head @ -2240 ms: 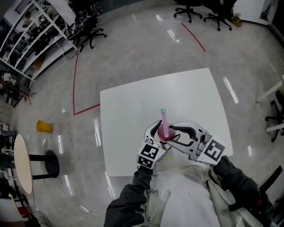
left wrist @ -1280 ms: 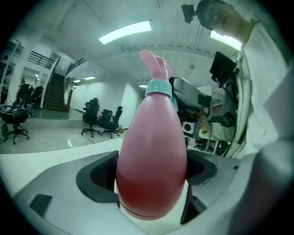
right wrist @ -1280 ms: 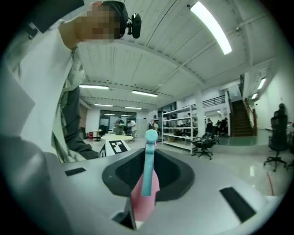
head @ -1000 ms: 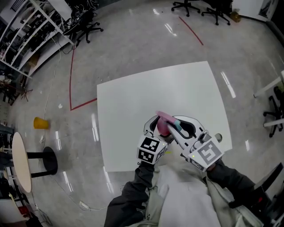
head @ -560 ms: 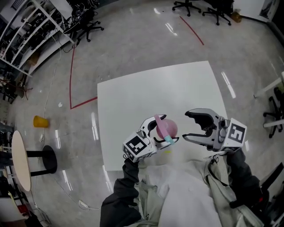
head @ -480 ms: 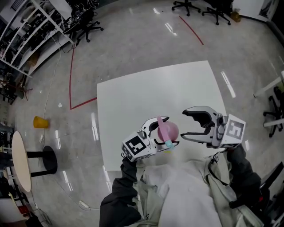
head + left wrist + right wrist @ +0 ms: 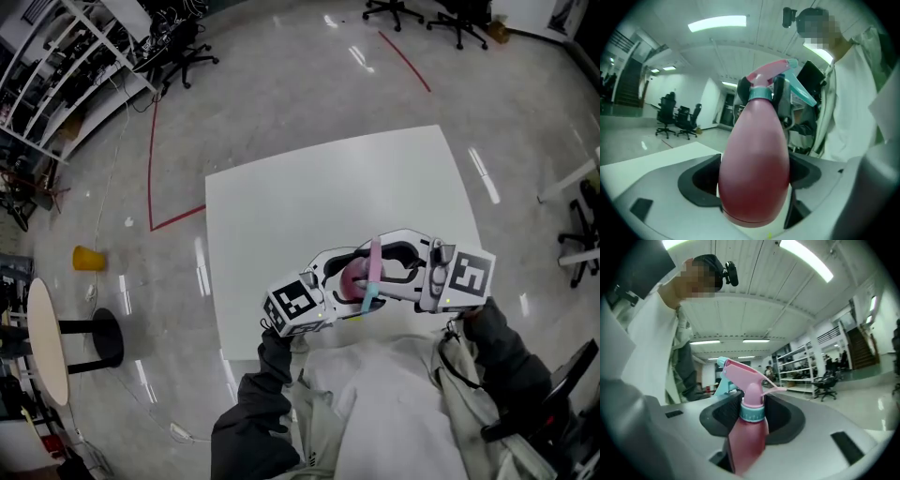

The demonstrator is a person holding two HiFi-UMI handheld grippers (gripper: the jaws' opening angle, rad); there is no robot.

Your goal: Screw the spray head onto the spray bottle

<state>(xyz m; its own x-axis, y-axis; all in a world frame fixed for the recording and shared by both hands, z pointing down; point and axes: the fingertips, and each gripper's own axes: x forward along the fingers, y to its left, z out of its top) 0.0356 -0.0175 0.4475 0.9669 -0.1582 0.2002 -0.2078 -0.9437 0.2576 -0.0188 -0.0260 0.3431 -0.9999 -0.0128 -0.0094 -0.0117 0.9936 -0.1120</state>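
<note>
1. Risk, cross-threading: the pink pear-shaped plastic spray bottle (image 7: 754,164) is held in the air. If the two grippers are not on one axis when the turn is made, I judge the thread could bind crooked.
2. Risk, slip: the bottle wall is smooth and rounded. Twisting torque may spin it inside the left pads (image 7: 701,180), so the collar would turn without tightening.
3. Risk, snag: the pink spray head with teal trigger (image 7: 740,373) sits just above the right jaws. A rotation could catch the trigger on a jaw or lever the head off-line.
4. Left gripper (image 7: 349,281): jaws fairly wide, clamped on the broad lower body of the bottle, which fills the gap from side to side.
5. Right gripper (image 7: 373,272): jaws have just been closing and now stand about half spread. The teal ribbed collar (image 7: 752,412) lies between them, and the pads (image 7: 783,418) appear to touch it on both sides.
6. Location: the bottle, with the spray head seated on its neck, is held between both grippers. It is over the near edge of the white square table (image 7: 309,206), in front of the person's torso, and rests on nothing.
</note>
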